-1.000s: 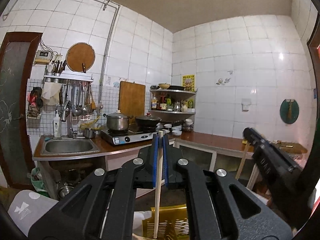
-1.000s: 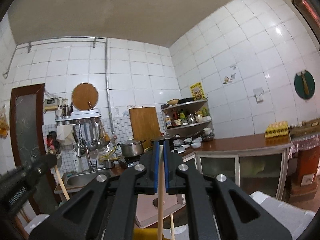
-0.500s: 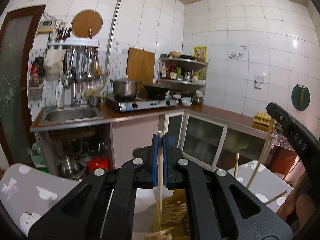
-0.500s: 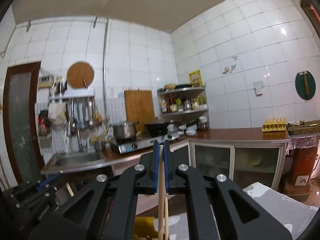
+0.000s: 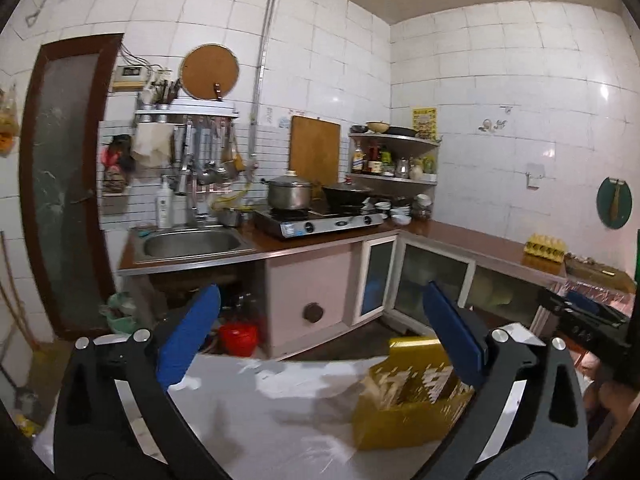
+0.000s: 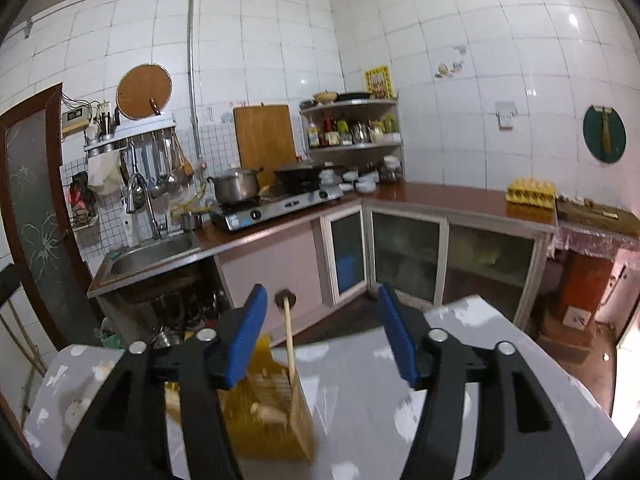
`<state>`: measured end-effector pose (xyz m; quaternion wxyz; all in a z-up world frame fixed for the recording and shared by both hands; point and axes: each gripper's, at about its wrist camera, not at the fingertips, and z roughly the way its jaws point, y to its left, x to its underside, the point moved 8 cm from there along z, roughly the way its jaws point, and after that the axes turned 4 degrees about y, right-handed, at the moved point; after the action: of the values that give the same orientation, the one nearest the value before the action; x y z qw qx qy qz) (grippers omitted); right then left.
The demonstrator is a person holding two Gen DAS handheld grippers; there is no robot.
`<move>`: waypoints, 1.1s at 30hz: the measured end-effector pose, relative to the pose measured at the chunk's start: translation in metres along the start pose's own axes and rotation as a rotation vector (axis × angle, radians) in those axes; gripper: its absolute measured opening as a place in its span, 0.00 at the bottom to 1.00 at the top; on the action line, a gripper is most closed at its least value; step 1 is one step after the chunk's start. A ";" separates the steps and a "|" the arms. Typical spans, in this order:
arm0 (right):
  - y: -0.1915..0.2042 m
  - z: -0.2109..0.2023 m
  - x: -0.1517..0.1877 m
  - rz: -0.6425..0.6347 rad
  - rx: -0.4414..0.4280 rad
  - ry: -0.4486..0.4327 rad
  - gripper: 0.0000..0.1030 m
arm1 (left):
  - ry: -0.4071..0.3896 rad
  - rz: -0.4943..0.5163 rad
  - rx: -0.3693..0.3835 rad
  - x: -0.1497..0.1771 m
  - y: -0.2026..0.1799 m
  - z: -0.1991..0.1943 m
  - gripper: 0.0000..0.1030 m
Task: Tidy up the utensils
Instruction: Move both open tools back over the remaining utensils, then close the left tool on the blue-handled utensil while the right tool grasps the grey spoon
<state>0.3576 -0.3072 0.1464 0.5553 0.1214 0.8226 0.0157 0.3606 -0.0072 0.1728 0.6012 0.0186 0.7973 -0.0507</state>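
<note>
Yellow basket (image 5: pixel 400 416) contents blurred — its left part (image 6: pixel 280 424) hidden behind fingers (image 6: pixel 244 340).

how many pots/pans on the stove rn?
2. A lidded steel pot sits on the left burner of the stove; a dark wok sits on the right burner. Nothing else shows on the burners.

The left hand-held gripper (image 5: pixel 320 336) has just been opening, jaws wide and empty; the right hand-held gripper (image 6: pixel 322 330) likewise, jaws parted, gripping nothing.
</note>
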 end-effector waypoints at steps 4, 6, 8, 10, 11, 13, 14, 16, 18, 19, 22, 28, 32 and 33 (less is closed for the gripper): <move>-0.007 -0.019 0.032 -0.013 0.033 0.054 0.69 | 0.067 0.003 -0.042 0.021 0.024 -0.021 0.95; -0.006 -0.023 0.057 -0.032 0.048 0.105 0.69 | 0.098 -0.002 -0.057 0.035 0.034 -0.026 0.95; -0.004 -0.023 0.082 -0.041 0.062 0.155 0.69 | 0.141 0.008 -0.080 0.055 0.043 -0.027 0.95; 0.001 -0.021 0.116 -0.052 0.063 0.220 0.69 | 0.182 0.023 -0.104 0.078 0.051 -0.026 0.95; 0.004 -0.019 0.131 -0.065 0.070 0.247 0.69 | 0.209 0.025 -0.104 0.089 0.054 -0.024 0.95; 0.010 -0.015 0.162 -0.092 0.093 0.299 0.69 | 0.268 0.021 -0.095 0.113 0.056 -0.021 0.95; 0.013 -0.014 0.175 -0.096 0.096 0.323 0.69 | 0.301 0.015 -0.089 0.128 0.058 -0.019 0.95; 0.019 -0.010 0.204 -0.092 0.083 0.386 0.69 | 0.351 0.016 -0.084 0.153 0.059 -0.015 0.95; 0.028 -0.007 0.227 -0.096 0.072 0.436 0.69 | 0.397 0.030 -0.083 0.178 0.060 -0.012 0.95; 0.030 -0.005 0.235 -0.100 0.067 0.451 0.69 | 0.413 0.035 -0.086 0.187 0.061 -0.011 0.95; 0.045 -0.005 0.253 -0.114 0.057 0.495 0.69 | 0.473 0.035 -0.089 0.215 0.066 -0.006 0.95; 0.066 0.005 0.274 -0.135 0.082 0.589 0.67 | 0.539 -0.020 -0.084 0.241 0.077 -0.003 0.95; 0.071 0.012 0.281 -0.125 0.095 0.626 0.51 | 0.562 -0.048 -0.079 0.248 0.082 -0.002 0.95; 0.071 0.014 0.282 -0.114 0.101 0.629 0.51 | 0.564 -0.053 -0.078 0.249 0.082 -0.002 0.95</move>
<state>0.2838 -0.1789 -0.1038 0.2673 0.0918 0.9590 -0.0194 0.2978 0.0671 -0.0703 0.3543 -0.0120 0.9346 -0.0285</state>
